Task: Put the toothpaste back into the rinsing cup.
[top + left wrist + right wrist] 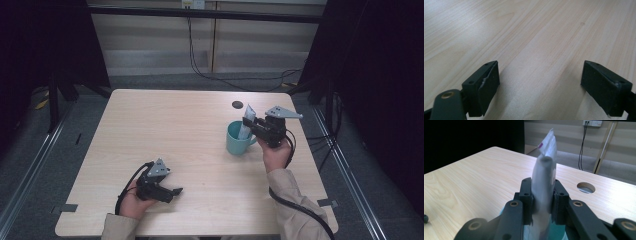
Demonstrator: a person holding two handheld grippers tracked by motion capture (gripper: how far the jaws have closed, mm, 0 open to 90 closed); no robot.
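Observation:
A teal mug [237, 139] stands upright right of the table's middle. My right gripper [250, 125] is shut on a white packet [247, 123] and holds it upright, its lower end inside the mug. In the right gripper view the packet [544, 177] is squeezed between the two black jaws and the mug's teal rim [559, 233] shows just below them. My left gripper [172, 194] rests low near the front left of the table, held by a hand. In the left gripper view its jaws stand wide apart over bare wood, and this gripper [540, 87] is open with nothing between them.
The light wooden table [165, 130] has a round cable hole [237, 104] behind the mug. Black cables [220, 75] run over the floor beyond the far edge. Dark curtains hang at both sides.

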